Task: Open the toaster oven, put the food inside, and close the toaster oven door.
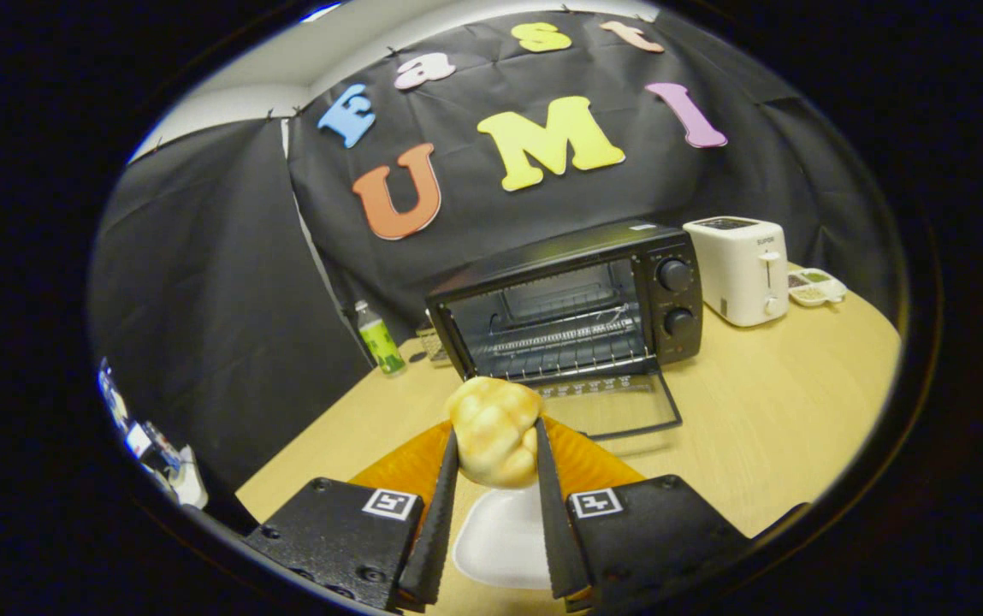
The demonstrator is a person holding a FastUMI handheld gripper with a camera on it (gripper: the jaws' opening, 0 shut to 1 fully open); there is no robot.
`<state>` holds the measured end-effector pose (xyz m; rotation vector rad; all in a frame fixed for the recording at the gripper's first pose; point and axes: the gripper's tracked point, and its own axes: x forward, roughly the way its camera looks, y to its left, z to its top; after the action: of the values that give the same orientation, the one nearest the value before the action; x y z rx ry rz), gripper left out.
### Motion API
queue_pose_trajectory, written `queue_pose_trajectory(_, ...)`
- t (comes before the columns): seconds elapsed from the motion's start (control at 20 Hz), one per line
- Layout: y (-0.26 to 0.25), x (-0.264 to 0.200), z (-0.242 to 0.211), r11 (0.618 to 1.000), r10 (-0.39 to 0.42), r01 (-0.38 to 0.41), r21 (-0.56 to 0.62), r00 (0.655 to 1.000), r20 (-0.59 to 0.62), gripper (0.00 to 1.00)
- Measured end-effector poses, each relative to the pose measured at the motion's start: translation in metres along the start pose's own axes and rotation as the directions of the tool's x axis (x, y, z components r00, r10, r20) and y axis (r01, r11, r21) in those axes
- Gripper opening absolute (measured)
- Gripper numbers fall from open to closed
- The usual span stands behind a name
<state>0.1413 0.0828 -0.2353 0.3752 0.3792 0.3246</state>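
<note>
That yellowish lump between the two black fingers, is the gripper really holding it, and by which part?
Yes. The gripper is shut on the bread roll, one toothed finger pressing each side of its lower half, lifted above the white plate.

A pale wooden table [765, 411] is carrying everything. A black toaster oven [572, 299] is sitting on it with its glass door [619, 406] lying open (flat on the wood). A white toaster [743, 269] is standing just beside it, a small tray [814, 287] beyond that. A green bottle [380, 340] is standing on the oven's other side, and a white plate [500, 539] is lying nearer.
</note>
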Motion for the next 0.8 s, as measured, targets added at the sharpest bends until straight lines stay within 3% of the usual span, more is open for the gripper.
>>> queue_pose_trajectory(0.25, -0.005, 0.053, 0.044, 0.992, -0.008, 0.002, 0.123, 0.999, 0.054, 0.52)
queue_pose_trajectory(0.8, -0.059, 0.174, 0.053, 0.972, -0.128, 0.120, 0.202, 0.991, 0.028, 0.52)
